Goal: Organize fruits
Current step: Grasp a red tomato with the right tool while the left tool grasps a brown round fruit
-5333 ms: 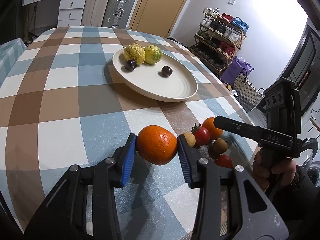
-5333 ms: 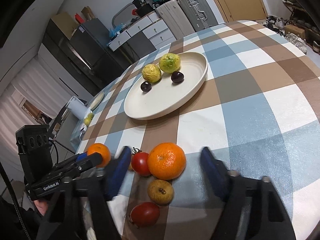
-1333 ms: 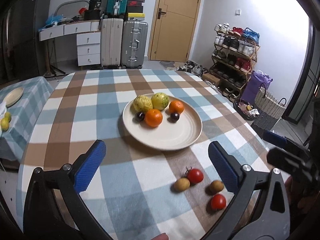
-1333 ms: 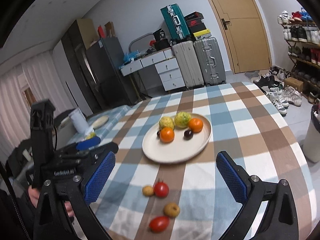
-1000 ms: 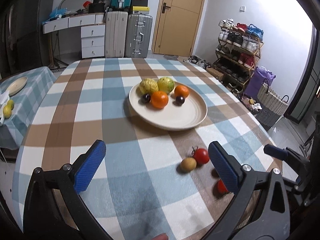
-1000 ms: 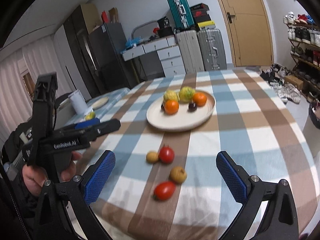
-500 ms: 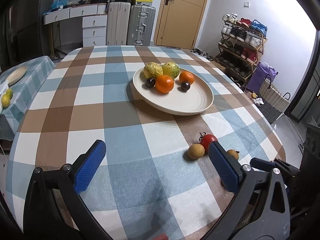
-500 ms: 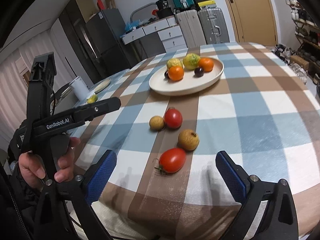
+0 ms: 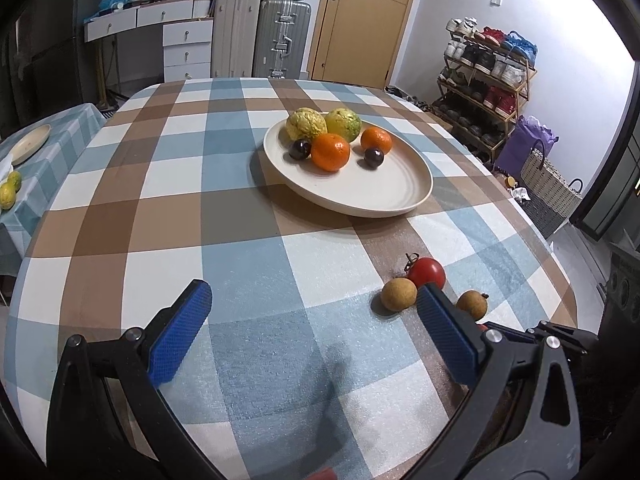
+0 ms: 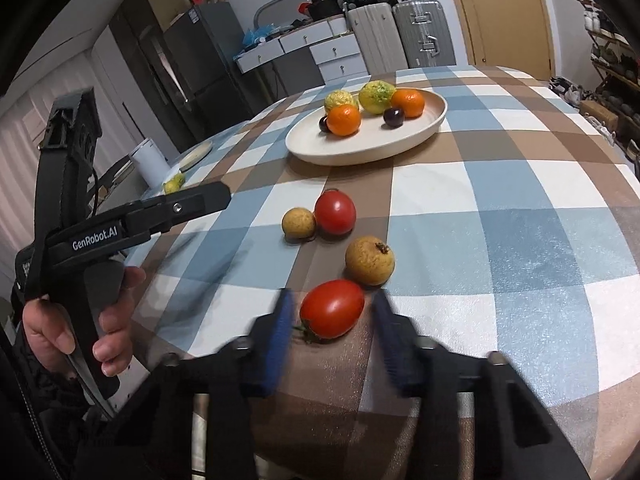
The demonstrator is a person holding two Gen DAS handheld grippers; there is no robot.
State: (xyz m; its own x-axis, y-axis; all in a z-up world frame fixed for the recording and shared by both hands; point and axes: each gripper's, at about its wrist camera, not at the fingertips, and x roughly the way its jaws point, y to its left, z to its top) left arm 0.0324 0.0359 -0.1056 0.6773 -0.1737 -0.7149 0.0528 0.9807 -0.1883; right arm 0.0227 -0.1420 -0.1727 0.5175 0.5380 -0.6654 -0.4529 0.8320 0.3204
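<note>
Left wrist view: left claw [image 9: 310, 322] spread wide, angled down over checked surface [image 9: 160, 216], nothing between.

Right wrist view: right claw [image 10: 331, 318] just closing around oval tomato [image 10: 332, 309] at the near edge; pads blurred, contact unclear. Hand [image 10: 80, 320] grips left handle.

Right hand-held gripper [image 10: 330, 330] closing, left [image 9: 312, 332] agape
</note>
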